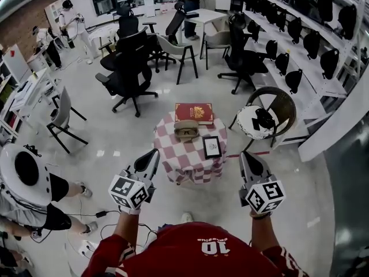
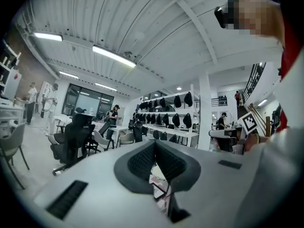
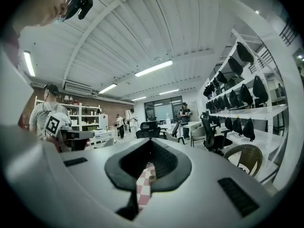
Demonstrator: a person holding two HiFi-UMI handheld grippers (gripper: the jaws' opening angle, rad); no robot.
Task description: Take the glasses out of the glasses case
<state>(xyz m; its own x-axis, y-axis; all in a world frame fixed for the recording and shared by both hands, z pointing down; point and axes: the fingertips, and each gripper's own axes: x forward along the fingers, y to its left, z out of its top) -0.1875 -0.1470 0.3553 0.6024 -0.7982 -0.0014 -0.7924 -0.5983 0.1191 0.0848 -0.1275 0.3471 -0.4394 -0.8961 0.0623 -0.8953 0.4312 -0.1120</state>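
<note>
Standing short of the table (image 1: 173, 165), the person holds both tongs level and pointed toward it, neither one touching anything on it.

Left tongs (image 1: 154, 154): the left gripper view shows the two dark pads pressed together at their tips (image 2: 154, 143), with nothing between them. They carry nothing and hang in the air off the table's near left edge.

Right tongs (image 1: 245, 155): the right gripper view shows these pads likewise brought together at the tips (image 3: 151, 143), with nothing held. Only a narrow slit remains lower down, through which a strip of the table's red-and-white checkered cloth (image 3: 142, 188) is visible. These tongs hang off the table's near right edge, well apart from the left pair.

Glasses case (image 1: 186, 130): a tan case lying on the far half of the table, roughly on its centre line and untouched. Whether its lid is up cannot be judged from the head view, and no glasses can be made out.

Other items on the table: a red book (image 1: 194, 112) lies flat at the far edge, just behind the case, and a small black-framed panel (image 1: 211, 146) lies at the right side, nearer the person than the case.

Beside the table, to its right, stands a round wicker chair (image 1: 283, 104) with a white cushion.
</note>
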